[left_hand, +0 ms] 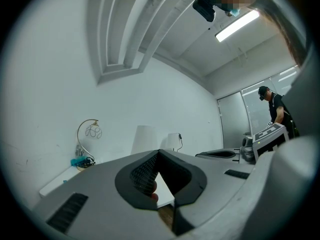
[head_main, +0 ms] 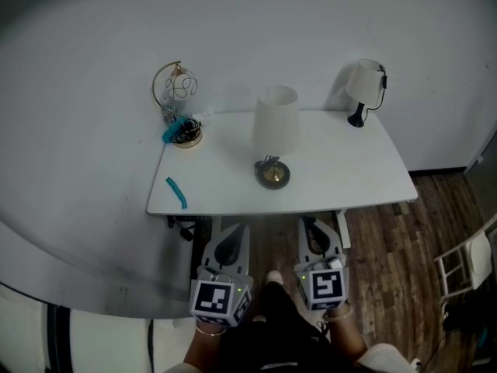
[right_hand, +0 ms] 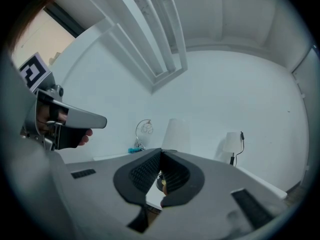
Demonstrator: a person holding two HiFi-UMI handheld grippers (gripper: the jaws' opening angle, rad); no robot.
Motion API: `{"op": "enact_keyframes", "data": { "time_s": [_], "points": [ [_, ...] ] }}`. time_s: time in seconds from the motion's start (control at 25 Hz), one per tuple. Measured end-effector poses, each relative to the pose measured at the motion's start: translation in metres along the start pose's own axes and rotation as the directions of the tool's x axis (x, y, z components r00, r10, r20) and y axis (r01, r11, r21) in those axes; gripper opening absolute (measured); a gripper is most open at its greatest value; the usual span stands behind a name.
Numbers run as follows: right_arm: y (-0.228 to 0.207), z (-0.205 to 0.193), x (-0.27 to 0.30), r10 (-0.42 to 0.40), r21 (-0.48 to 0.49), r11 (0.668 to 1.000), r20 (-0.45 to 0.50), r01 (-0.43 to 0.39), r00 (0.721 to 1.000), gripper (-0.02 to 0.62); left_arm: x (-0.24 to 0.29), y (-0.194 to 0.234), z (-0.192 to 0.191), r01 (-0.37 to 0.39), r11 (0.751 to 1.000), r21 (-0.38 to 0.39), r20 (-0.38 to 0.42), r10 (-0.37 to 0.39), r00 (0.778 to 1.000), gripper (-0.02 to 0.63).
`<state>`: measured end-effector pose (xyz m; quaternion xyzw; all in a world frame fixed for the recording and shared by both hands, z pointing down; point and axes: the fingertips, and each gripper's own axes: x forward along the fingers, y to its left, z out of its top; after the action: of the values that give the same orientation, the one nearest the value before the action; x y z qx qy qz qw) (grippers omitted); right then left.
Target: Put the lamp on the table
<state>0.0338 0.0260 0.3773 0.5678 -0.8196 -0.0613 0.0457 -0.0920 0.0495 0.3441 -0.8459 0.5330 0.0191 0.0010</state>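
Ahead, white table (head_main: 349,169) against pale wall (head_main: 311,29)

head view: above, steeply down | gripper views: low, level | shared: table (head_main: 349,169)

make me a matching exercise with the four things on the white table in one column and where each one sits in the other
Things
1. tall white-shade lamp
2. gold arc lamp
3. small lamp with black base
4. teal strip

Places, as seen in the head view
A. by the near edge of the table, on the left
B. far right corner
C. middle of the table
D. far left corner

Pairs: 1-C, 2-D, 3-B, 4-A
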Motion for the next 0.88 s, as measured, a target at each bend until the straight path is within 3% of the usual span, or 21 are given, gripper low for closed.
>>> {"op": "enact_keyframes", "data": {
  "time_s": [0.88],
  "points": [
    [0.0054, 0.0026, -0.0091, -0.022, -0.023, 0.999, -0.025, 0.022, 0.999, -0.006, -0.003, -0.0095, -0.0034, 0.037, 0.999, -0.01, -0.016, -0.037, 0.999, 0.0]
  ]
}}
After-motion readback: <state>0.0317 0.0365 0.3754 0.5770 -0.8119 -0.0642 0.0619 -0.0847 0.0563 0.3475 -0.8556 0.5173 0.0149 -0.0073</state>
